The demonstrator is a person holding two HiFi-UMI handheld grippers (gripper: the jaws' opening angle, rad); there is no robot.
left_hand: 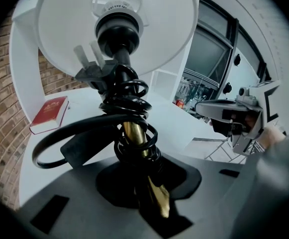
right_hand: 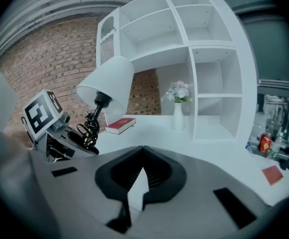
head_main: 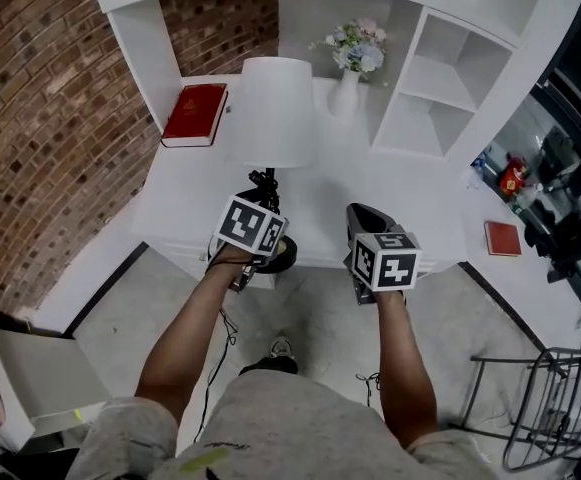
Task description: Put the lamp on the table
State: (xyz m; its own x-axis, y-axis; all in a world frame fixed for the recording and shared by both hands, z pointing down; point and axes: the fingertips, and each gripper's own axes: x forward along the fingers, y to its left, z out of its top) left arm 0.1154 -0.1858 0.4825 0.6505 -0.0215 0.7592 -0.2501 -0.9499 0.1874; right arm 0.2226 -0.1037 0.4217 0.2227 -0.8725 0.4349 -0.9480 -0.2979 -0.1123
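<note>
The lamp has a white shade [head_main: 278, 108], a brass stem [left_hand: 134, 136] wound with black cord, and a round black base [head_main: 282, 258]. My left gripper [head_main: 266, 246] is shut on the stem just above the base and holds the lamp upright over the front edge of the white table [head_main: 420, 203]. In the left gripper view the stem and cord fill the space between the jaws of the left gripper [left_hand: 140, 171]. To the right, my right gripper [head_main: 366, 220] hangs by the table's front edge, tips together, holding nothing. From the right gripper view the lamp [right_hand: 107, 81] shows to the left.
A red book [head_main: 196, 114] and a white vase of flowers [head_main: 348, 78] stand at the back of the table. White shelves [head_main: 440, 78] rise at the back right. Another small red book [head_main: 503, 238] lies at the right, with a wire frame [head_main: 550, 408] on the floor.
</note>
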